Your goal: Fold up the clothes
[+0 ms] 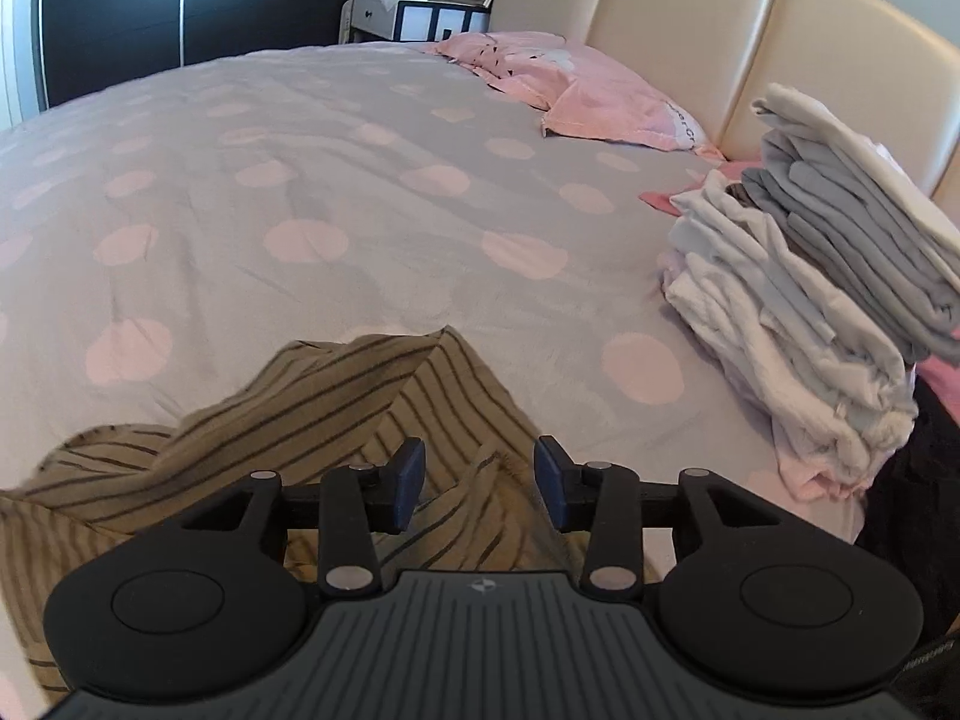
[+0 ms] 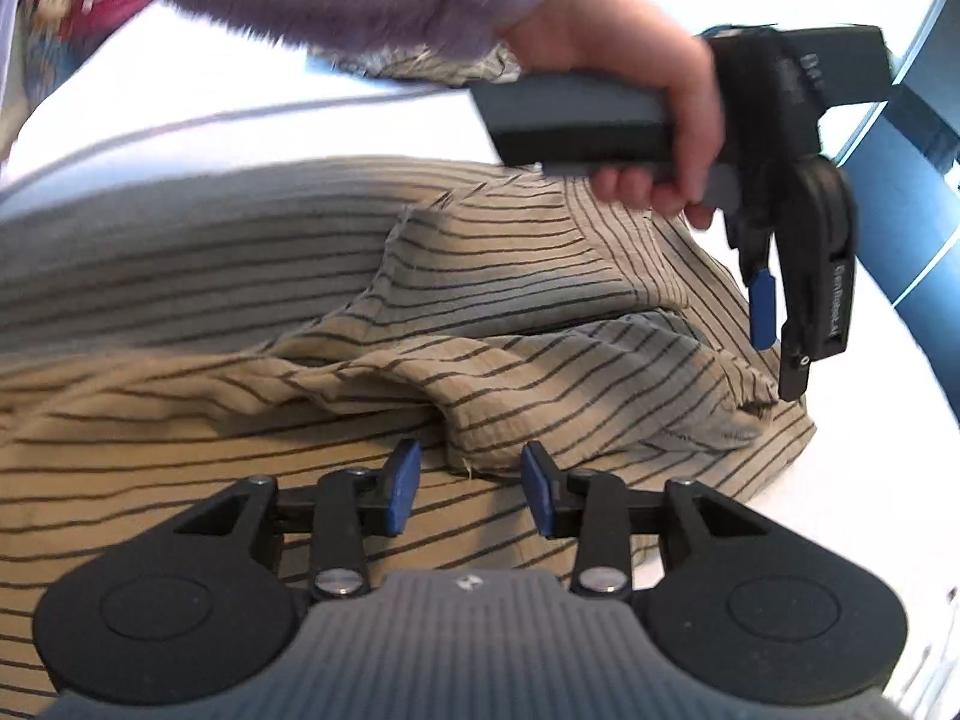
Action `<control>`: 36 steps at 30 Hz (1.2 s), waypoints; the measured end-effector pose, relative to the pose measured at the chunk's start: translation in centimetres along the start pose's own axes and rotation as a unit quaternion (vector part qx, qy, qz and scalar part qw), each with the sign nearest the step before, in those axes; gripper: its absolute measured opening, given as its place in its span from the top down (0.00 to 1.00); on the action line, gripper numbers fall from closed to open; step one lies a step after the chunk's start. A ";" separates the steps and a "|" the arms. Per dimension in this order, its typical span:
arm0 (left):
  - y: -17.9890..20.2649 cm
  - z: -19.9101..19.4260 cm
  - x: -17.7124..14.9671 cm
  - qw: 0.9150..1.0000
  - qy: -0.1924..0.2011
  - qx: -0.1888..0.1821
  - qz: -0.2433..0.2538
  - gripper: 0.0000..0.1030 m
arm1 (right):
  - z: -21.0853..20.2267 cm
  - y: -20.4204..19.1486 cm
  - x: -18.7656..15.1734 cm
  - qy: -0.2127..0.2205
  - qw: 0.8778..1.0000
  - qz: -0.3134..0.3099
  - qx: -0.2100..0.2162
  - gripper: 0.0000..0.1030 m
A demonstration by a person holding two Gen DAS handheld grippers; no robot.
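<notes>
A tan garment with thin dark stripes (image 1: 336, 420) lies rumpled on the bed, right under both grippers; it fills the right wrist view (image 2: 300, 330). My left gripper (image 1: 479, 483) is open, its blue pads apart just above a raised fold of the cloth. My right gripper (image 2: 470, 487) is open too, with a hem edge of the garment lying between its pads. The left gripper, held in a hand, also shows in the right wrist view (image 2: 774, 312), pointing down at the garment's right edge.
The bed has a grey cover with pink dots (image 1: 300, 192). A leaning stack of folded white and grey clothes (image 1: 810, 300) stands at the right. Pink pillows (image 1: 576, 96) lie by the cream headboard (image 1: 690, 30). A nightstand (image 1: 414, 15) stands behind.
</notes>
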State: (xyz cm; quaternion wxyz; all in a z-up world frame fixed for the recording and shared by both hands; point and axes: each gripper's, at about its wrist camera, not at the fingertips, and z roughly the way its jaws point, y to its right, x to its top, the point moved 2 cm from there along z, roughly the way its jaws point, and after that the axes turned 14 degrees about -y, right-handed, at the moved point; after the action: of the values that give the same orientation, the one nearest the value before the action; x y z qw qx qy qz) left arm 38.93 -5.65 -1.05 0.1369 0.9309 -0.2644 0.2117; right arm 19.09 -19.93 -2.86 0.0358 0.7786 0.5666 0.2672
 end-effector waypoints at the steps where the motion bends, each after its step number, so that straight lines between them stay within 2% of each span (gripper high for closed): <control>1: -0.1 -0.2 0.0 1.000 -0.005 0.011 0.014 0.63 | 0.1 -0.1 0.2 -0.007 1.000 -0.009 -0.009 0.60; 3: -0.4 -0.4 -0.4 0.999 -0.015 0.036 0.032 0.64 | 0.6 -0.6 0.6 -0.024 0.999 -0.027 -0.025 0.61; 10: -1.6 0.4 -1.9 0.997 -0.045 0.050 0.046 0.71 | 2.0 -2.1 1.9 -0.046 0.994 -0.078 -0.064 0.64; 11: -1.6 0.6 -2.1 0.996 -0.048 0.051 0.049 0.71 | 2.2 -2.3 1.9 -0.048 0.993 -0.086 -0.072 0.66; 13: -1.7 0.8 -2.5 0.996 -0.054 0.052 0.054 0.71 | 2.3 -2.5 2.1 -0.052 0.990 -0.098 -0.086 0.87; 14: -1.7 0.8 -2.6 0.996 -0.053 0.052 0.053 0.71 | 2.2 -2.5 2.1 -0.055 0.989 -0.101 -0.092 0.92; 19: -2.2 -0.1 -2.9 0.995 -0.056 0.041 0.065 0.71 | 0.0 -1.9 1.5 -0.065 0.984 -0.123 -0.112 0.96; 22: -2.4 -0.5 -3.4 0.992 -0.067 0.021 0.102 0.71 | -0.4 -1.7 1.3 -0.071 0.982 -0.127 -0.118 0.96; 25: -2.2 -0.6 -4.3 0.985 -0.085 0.031 0.148 0.66 | -0.1 -1.4 0.9 -0.088 0.982 -0.127 -0.112 0.96; 28: -1.5 -0.3 -5.1 0.975 -0.089 0.065 0.195 0.65 | 0.0 -1.3 0.4 -0.104 0.981 -0.127 -0.101 0.96; 30: -0.8 -0.1 -5.6 0.964 -0.089 0.085 0.234 0.65 | 0.1 -1.4 0.2 -0.108 0.981 -0.127 -0.097 0.96; 34: 0.8 0.9 -6.3 0.929 -0.096 0.146 0.326 0.65 | 0.2 -1.5 0.2 -0.107 0.982 -0.125 -0.092 0.96; 36: 1.1 1.5 -6.2 0.925 -0.096 0.155 0.335 0.65 | 0.2 -1.5 0.3 -0.106 0.983 -0.123 -0.089 0.96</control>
State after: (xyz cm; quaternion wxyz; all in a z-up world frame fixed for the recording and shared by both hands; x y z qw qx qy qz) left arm 34.03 -4.44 -5.13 -0.1137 0.8138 -0.5363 0.1931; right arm 17.98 -19.05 -3.48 0.1979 0.7203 0.6251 0.2263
